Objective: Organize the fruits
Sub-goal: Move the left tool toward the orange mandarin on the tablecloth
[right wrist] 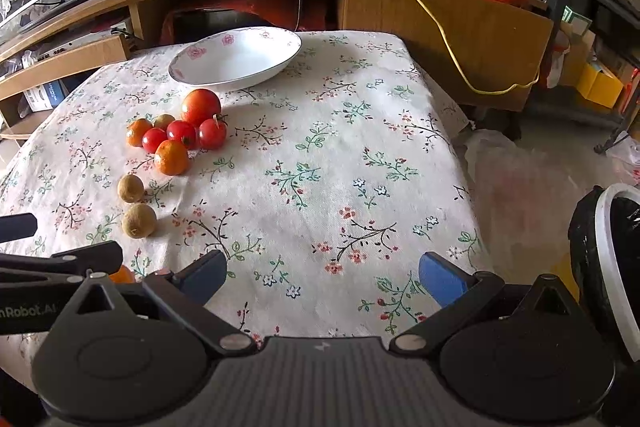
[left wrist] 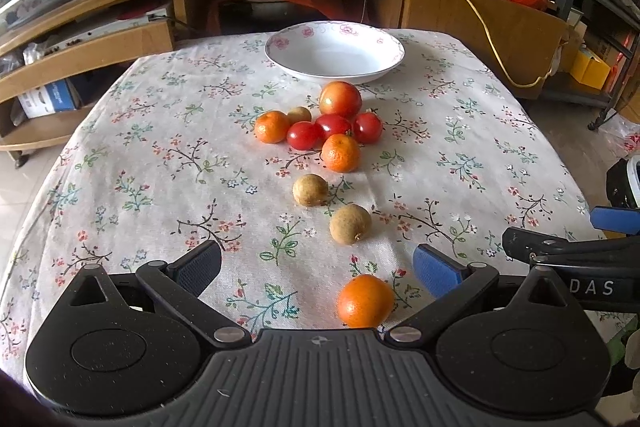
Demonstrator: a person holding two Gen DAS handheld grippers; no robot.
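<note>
All the fruit sits loose on the table (left wrist: 120,163), and the white bowl (left wrist: 334,51) at the far side has nothing in it yet. The left gripper (left wrist: 318,267) is wide open and holds nothing. One orange (left wrist: 365,301) lies right between its fingers, close to the gripper's body. The right gripper (right wrist: 323,277) is wide open too, with only cloth under it. Round fruit rolls easily. If the left gripper shuts too fast or off to one side, the orange could pop out and roll off the near edge of the table. The two brown fruits (left wrist: 350,224) just ahead could get bumped and roll as well. Farther on, the pile of red tomatoes (left wrist: 340,99) and oranges is packed tight and touching, so grabbing one there could push the others away. The tomatoes are likely soft, so a hard squeeze might squash them. The two grippers are also close together and could knock each other.
</note>
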